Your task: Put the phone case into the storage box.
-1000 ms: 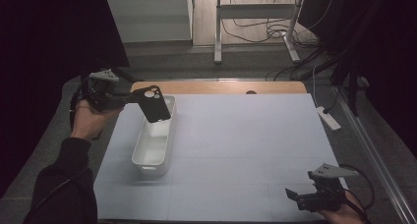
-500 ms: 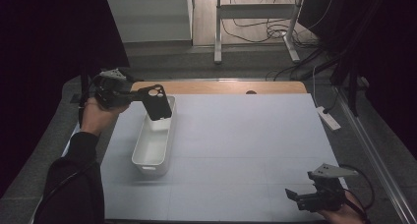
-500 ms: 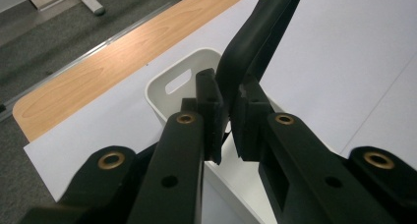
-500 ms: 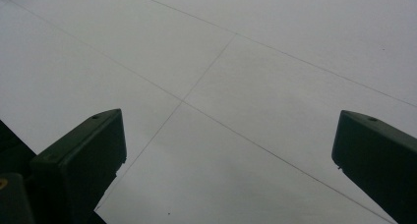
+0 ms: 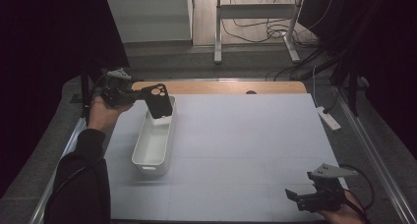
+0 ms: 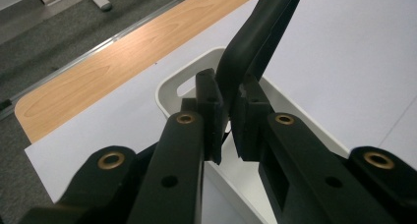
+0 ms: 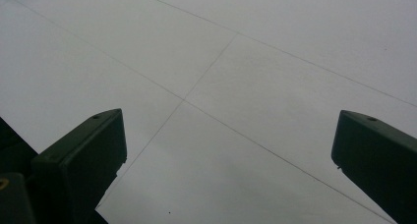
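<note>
Phone case (image 5: 158, 100), black, camera cutout up, hangs over the far end of the white bin (image 5: 153, 144) at the left of the table. Left gripper (image 5: 139, 94) pinches it by one edge; in the left gripper view the pads (image 6: 211, 111) are clamped on the case rim (image 6: 255, 42) with the case standing on edge above the bin's far handle slot.

Step in hand, as I read it: drop the case into the bin.

How to do it well:
- Case sits right over the far rim, not the middle. Bring it nearer along the bin's length before letting go, or its lower corner may land on the rim and tip out onto the white mat (image 5: 246, 145).
- Lower until the bottom edge is inside the walls, then release. Thin edge grip, so the case can swing as the pads part; low release keeps that harmless.
- Tilt the flat face toward the floor of the bin so it lies down rather than leaning on a wall.
- Keep the jaws clear of the bin wall on the way out; bin looks light and would slide.

Right gripper (image 5: 306, 198) rests at the near right corner, jaws spread wide over bare mat, holding nothing. Well apart from the bin, no conflict.
</note>
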Demonstrator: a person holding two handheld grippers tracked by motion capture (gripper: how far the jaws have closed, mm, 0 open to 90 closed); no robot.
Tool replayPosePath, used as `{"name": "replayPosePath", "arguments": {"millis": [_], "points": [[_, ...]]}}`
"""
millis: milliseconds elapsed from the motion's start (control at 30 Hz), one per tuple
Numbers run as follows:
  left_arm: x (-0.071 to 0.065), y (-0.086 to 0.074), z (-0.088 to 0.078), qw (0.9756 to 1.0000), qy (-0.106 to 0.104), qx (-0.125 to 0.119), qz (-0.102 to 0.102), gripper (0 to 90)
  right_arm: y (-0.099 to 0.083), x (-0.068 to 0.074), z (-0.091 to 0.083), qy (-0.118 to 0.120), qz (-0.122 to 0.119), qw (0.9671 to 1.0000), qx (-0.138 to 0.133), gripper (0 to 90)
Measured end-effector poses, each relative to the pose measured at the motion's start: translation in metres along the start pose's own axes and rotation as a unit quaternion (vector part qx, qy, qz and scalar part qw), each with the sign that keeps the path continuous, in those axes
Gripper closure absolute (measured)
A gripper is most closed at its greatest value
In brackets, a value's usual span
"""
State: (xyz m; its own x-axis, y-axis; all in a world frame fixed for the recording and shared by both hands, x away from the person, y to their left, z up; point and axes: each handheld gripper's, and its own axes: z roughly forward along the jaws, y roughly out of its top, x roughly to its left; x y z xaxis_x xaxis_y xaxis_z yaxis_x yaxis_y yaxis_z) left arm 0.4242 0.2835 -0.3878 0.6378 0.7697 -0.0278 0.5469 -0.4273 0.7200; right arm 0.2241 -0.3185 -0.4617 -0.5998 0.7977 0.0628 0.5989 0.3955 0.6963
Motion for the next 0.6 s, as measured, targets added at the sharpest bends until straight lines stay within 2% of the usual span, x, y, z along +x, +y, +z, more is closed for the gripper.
{"name": "replayPosePath", "arguments": {"millis": [600], "points": [[0.009, 0.001, 0.027, 0.9997, 0.02, 0.003, 0.011, 82.9, 0.0, 0.0, 0.0, 0.003, 0.001, 1.0, 0.001, 0.8]]}}
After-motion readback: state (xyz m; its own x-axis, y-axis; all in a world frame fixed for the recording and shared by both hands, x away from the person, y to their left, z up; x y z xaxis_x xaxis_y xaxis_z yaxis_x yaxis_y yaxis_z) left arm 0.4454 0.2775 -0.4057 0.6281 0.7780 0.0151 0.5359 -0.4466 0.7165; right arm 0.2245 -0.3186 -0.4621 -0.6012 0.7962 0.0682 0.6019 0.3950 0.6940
